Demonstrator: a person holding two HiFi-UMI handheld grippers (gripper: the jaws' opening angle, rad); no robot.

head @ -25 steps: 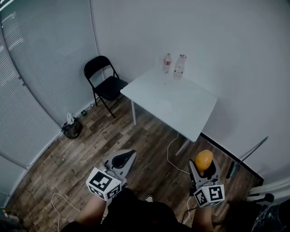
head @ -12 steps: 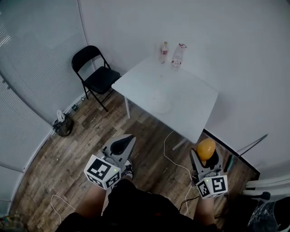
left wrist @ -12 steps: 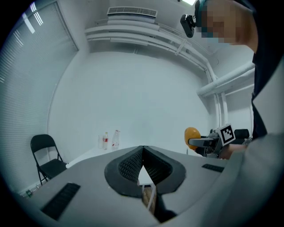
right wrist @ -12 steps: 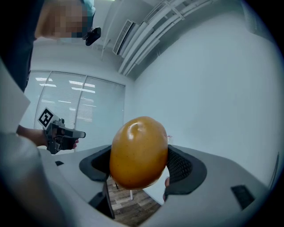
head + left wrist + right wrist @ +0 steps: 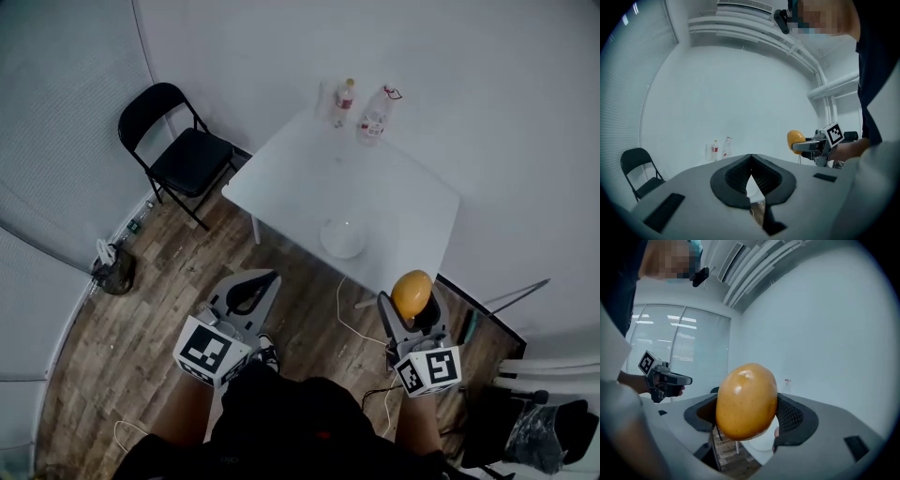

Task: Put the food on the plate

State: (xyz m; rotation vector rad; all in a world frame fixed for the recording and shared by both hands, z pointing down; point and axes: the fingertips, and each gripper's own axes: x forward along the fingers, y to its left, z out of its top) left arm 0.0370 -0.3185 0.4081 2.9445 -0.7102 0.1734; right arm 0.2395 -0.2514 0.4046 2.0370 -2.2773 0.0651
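An orange-yellow food item (image 5: 412, 293) (image 5: 746, 401), smooth and rounded like a mango or potato, sits clamped in my right gripper (image 5: 410, 311) (image 5: 747, 416), held over the wooden floor short of the table. A white plate (image 5: 343, 238) rests near the front edge of the white table (image 5: 412, 202). My left gripper (image 5: 246, 296) (image 5: 751, 172) is shut with nothing in it, lower left of the table. In the left gripper view the right gripper (image 5: 813, 144) and the food item (image 5: 795, 139) show at the right.
Two plastic bottles (image 5: 360, 111) (image 5: 720, 149) stand at the table's far edge by the wall. A black folding chair (image 5: 175, 150) is left of the table. A small bin (image 5: 112, 269) and cables (image 5: 352, 323) lie on the wooden floor.
The view has shifted closer to the table, and the plate now shows on it. Both grippers keep their hold and their places relative to me.
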